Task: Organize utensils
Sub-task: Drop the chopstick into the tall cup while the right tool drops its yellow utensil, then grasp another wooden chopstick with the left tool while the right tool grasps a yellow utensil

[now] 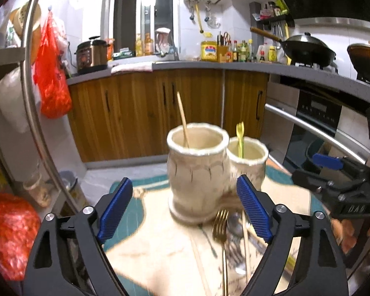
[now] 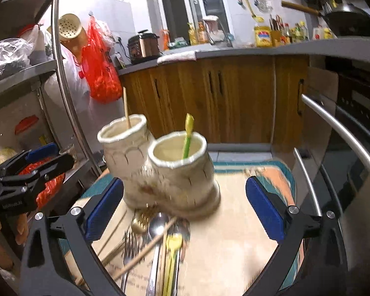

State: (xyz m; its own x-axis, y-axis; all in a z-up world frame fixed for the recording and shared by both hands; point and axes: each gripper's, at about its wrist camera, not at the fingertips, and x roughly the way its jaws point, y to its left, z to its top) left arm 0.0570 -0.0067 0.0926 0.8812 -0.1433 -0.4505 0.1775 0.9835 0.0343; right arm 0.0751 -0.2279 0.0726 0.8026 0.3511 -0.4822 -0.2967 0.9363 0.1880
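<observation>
Both the left tool (image 1: 185, 209) and right tool (image 2: 185, 207) gape wide and hold nothing, facing the twin ceramic holder (image 2: 160, 172) mid-worktop (image 2: 234, 222), loose forks and spoons (image 2: 155, 236) heaped at its near side.

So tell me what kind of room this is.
A home kitchen, most likely: a wok sits on the stove, oil and sauce bottles line the grey counter, and a built-in oven stands beside the wooden cabinets.

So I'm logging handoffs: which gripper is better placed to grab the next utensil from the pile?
Right, probably. The open right gripper faces the utensil pile almost centrally; for the left gripper it sits off to one side.
</observation>
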